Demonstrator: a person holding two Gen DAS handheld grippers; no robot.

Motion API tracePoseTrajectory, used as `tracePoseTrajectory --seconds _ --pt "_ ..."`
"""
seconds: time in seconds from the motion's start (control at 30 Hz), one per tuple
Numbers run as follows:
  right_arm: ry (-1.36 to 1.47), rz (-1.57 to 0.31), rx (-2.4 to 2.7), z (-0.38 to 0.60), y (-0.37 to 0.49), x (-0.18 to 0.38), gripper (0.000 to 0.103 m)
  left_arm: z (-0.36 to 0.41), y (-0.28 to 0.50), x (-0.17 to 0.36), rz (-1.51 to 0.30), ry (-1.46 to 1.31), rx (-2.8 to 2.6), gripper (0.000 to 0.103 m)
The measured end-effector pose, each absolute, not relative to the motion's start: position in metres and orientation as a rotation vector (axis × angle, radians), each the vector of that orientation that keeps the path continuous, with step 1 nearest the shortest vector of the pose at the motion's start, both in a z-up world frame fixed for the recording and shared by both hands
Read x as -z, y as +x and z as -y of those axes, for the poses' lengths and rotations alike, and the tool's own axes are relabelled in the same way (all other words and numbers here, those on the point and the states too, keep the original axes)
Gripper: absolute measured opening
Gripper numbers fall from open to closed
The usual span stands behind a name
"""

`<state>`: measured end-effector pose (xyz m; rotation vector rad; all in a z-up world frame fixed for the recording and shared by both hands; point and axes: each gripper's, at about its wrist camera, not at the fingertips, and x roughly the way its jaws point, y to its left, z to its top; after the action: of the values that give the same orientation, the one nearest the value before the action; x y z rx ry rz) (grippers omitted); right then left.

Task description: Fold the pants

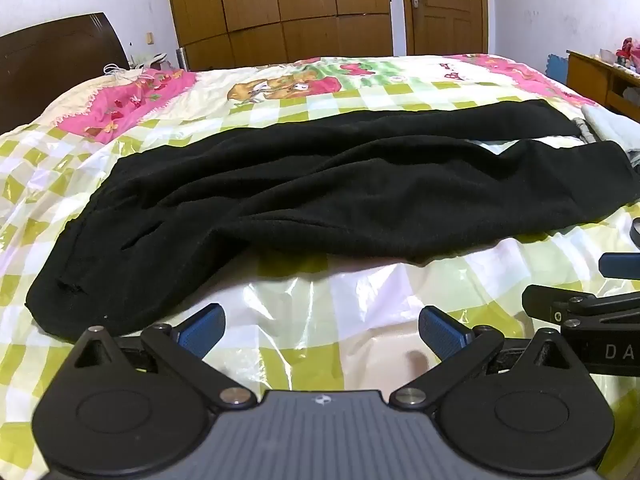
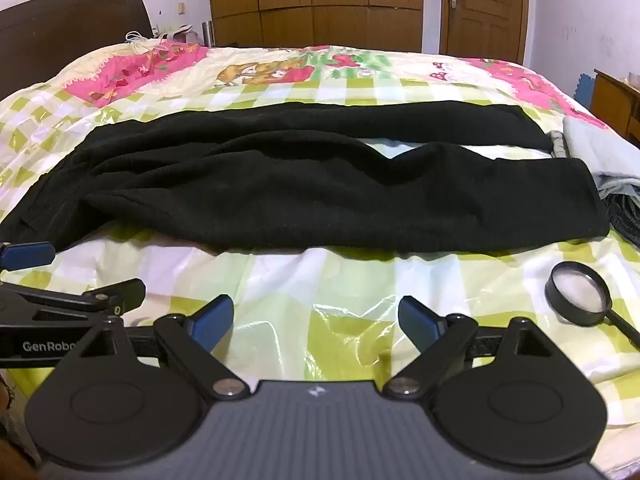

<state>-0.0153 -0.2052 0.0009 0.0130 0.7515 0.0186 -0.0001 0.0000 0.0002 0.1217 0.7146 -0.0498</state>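
A: Pants (image 1: 320, 184), black and fleecy, lie crosswise on the bed (image 1: 52, 160), waist left, both legs running right, rumpled.

B: And the tongs?

A: Left tongs (image 1: 322, 330) released, blue ribbed pads spread wide, holding nothing, low over the glossy checked cover. Right tongs (image 2: 316, 320) likewise spread and bare.

B: Rightward?

A: A round black magnifier (image 2: 580, 294) lies on the cover, apart from the pants. Wooden wardrobe (image 2: 316, 4) and door (image 2: 486, 8) stand behind.
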Motion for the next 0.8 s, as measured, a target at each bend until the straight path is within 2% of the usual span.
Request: tracePoseTrajectory --seconds 0.8 --pt "0.018 -0.763 -0.026 0.205 -0.014 0.004 0.085 0.002 0.001 0.008 -0.738 0.125 0.067 0.103"
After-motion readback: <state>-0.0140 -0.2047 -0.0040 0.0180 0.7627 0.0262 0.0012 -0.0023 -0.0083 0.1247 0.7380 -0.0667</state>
